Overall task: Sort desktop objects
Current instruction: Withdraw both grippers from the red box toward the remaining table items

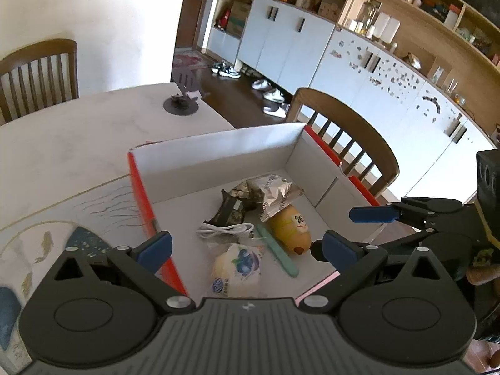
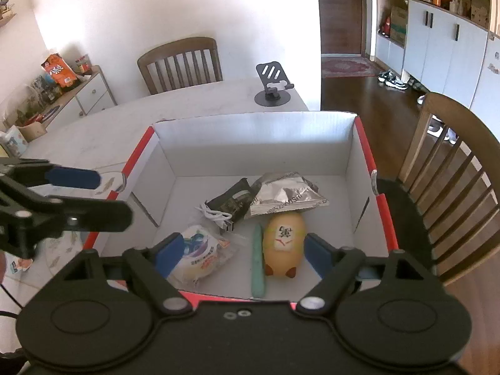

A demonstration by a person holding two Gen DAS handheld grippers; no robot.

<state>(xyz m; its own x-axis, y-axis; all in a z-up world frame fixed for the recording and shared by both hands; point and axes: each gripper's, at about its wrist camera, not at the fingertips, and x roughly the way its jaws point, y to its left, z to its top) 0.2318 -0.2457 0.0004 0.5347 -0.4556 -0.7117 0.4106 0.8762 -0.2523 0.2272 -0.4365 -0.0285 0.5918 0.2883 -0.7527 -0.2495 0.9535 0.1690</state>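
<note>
Right tool (image 2: 239, 254): wide open, empty, poised above the near wall of the box (image 2: 362, 143); yellow toy (image 2: 282, 240) lies directly ahead inside, long axis along the fingers; left tool (image 1: 247, 248) likewise open, empty, farther left.

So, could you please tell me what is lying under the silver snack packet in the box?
The silver snack packet overlaps the top of the yellow toy and an edge of the dark packet. Anything else beneath it is hidden.
</note>
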